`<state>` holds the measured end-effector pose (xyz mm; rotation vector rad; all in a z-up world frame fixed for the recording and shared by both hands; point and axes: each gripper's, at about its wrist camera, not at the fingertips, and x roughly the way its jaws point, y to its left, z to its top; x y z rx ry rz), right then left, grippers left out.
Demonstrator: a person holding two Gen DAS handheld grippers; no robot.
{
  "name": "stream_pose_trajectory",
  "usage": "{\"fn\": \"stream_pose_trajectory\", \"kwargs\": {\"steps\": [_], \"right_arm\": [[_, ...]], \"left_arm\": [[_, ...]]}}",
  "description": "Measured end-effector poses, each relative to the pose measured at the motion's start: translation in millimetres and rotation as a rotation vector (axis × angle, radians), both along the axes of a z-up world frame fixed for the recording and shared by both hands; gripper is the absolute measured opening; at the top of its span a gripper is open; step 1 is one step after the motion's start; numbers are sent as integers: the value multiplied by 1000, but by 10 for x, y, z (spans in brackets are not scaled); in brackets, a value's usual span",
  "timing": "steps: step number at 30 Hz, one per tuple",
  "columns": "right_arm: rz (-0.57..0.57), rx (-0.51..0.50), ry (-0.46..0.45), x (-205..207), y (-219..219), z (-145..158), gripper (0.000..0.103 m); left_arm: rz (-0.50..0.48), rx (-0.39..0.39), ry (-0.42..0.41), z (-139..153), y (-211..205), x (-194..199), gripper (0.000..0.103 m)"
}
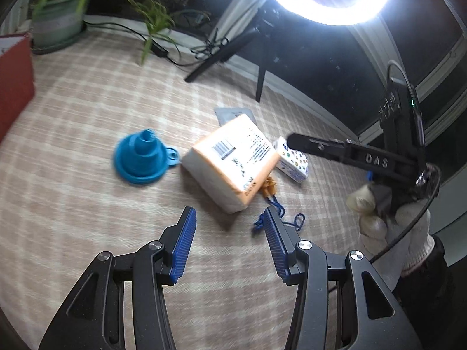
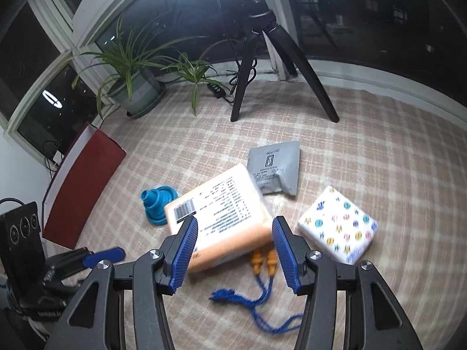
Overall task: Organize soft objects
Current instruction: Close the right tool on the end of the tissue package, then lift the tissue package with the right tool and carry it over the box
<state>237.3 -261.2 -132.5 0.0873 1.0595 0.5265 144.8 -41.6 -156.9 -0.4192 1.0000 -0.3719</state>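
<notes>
Soft objects lay scattered on the checked counter (image 2: 379, 145), all ahead of and below both grippers. Left gripper (image 1: 230, 233) hung w/ jaws spread, nothing between the pads; the orange tissue pack (image 1: 230, 160) sat just ahead of it, slightly right of its centre line. Right gripper (image 2: 235, 242) was likewise spread and empty, hovering above the near edge of that same pack (image 2: 219, 218), pads apart from it as far as could be told.

Judged step: approach to a first pick, prob. the orange pack. To do it well, only one gripper should take it. The pack lay askew to the right jaws, so the wrist would want rolling until the pads faced its two long sides, then lowering w/ jaws wide enough to straddle. Squeeze gently: the pack is soft and would dent or slip if pinched at a corner. The corded earplugs (image 2: 264, 262) lay just beside the near edge, right under the right gripper, cord (image 2: 256, 300) trailing toward it; a snag looked likely, so fingers should come down clear of the cord.

Count, approx.: 1 orange tissue pack; 1 white patterned tissue pack (image 2: 338, 227), right of the right gripper; 1 grey pouch (image 2: 275, 169), beyond the orange pack; 1 blue funnel (image 1: 140, 157), ahead-left of the left gripper; 1 pair of earplugs on 1 blue cord. Red box (image 2: 84, 186) stood far left, maybe the bin; cannot tell.
</notes>
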Motion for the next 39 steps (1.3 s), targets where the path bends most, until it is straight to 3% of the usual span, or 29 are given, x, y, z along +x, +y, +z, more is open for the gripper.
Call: {"fn": "stream_pose_trajectory", "kwargs": {"steps": [15,24,39], "right_arm": [[111,-14,113,524,179,-339,49],[135,-22,140,534,246,-404,48],[128,-39,145,335,228,-349,43]], "left_arm": [[30,-28,71,-278,-138,404,47],[-4,-18,72,-311,-219,472,38],[-11,-10,11,-85,-187,290,38]]}}
